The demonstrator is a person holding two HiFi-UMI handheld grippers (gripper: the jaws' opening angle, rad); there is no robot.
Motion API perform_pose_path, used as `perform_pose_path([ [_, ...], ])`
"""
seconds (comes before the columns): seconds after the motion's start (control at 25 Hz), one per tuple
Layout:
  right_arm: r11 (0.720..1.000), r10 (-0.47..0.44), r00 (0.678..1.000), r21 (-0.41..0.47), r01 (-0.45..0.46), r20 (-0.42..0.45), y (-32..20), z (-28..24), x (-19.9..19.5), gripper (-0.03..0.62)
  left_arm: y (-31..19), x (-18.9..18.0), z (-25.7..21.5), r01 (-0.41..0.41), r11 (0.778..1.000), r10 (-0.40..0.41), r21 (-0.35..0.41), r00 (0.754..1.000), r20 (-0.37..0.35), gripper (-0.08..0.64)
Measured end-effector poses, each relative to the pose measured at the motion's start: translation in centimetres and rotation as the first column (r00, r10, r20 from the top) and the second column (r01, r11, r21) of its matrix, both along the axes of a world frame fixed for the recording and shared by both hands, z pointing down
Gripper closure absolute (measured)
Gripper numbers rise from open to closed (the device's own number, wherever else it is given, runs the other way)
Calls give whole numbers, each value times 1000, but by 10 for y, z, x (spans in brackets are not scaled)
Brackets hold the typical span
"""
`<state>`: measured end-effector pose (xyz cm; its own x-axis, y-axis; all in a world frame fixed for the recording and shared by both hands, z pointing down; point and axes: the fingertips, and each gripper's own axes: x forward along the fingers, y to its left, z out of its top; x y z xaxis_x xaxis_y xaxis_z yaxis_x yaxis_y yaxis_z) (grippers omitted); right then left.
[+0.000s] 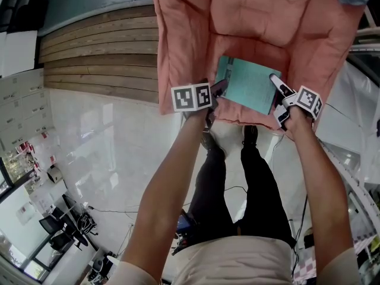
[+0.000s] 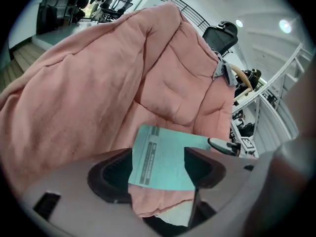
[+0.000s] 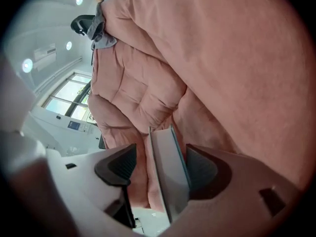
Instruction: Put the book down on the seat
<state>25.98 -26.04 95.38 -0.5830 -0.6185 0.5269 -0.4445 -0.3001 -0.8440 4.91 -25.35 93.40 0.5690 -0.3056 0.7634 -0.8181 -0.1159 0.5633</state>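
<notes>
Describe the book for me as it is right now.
The book is thin and closed, with a teal cover bearing a printed strip and pale page edges. It lies flat on the pink quilted seat near its front edge. The left gripper and right gripper flank it, jaws apart, not clamping it.

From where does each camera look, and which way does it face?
Head view: on the person's head, looking steeply down at the thin teal book on the pink quilted seat; both forearms, legs, left gripper and right gripper show.
Left gripper view: on that gripper, looking along its open jaws at the book's cover.
Right gripper view: on that gripper, facing the book's edge between its open jaws.
All three share book and seat.
</notes>
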Motion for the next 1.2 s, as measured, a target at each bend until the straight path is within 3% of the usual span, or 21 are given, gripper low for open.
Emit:
perform_pose_path([
  [0.36,998,-69,983,-17,67,-169,-2,-20,12,262,-7,1,-39,-24,997,23,69,1000,11,258],
  [0.6,1000,-16,978,20,20,-208,-15,-58,16,278,-15,-10,-83,6,991,-3,133,1000,-20,258],
  [0.8,991,70,992,124,-58,-102,-24,-135,8,411,-16,-25,-150,61,976,-48,208,996,-69,259],
  [0.88,980,86,996,180,-83,-12,-27,-170,-2,531,-18,-36,-181,97,962,-77,257,993,-90,262],
  [0.92,973,81,996,214,-85,28,-28,-191,-8,599,-18,-39,-198,114,952,-86,282,990,-110,272],
  [1.04,926,-24,998,378,3,53,-28,-268,-34,606,-15,-47,-258,164,915,-92,368,974,-205,337],
  [1.2,791,-211,976,576,206,-59,1,-372,-84,607,5,-66,-360,247,848,-54,469,920,-387,494],
])
